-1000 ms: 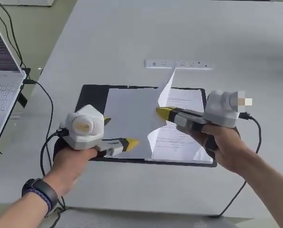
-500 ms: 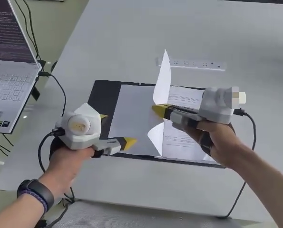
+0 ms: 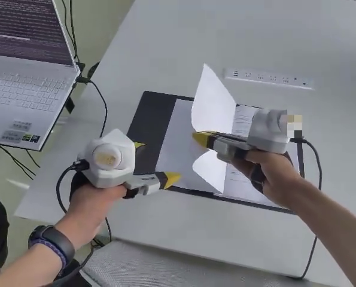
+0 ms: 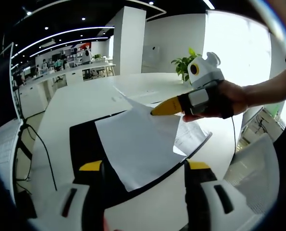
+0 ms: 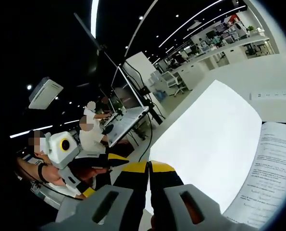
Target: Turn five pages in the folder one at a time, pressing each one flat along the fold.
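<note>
A page turn is under way. The right gripper (image 3: 199, 139), jaws pinched on a page (image 3: 213, 104), holds it upright over the middle of the folder (image 3: 149, 116). The left gripper (image 4: 144, 166) hovers, jaws apart, at the folder's near-left edge. Likely next: swing the page leftward, release it, and press along the fold.

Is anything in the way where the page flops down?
Nothing lies on the left side of the folder. The open left gripper hovers by its near edge, so the page in the right gripper might brush it.
</note>
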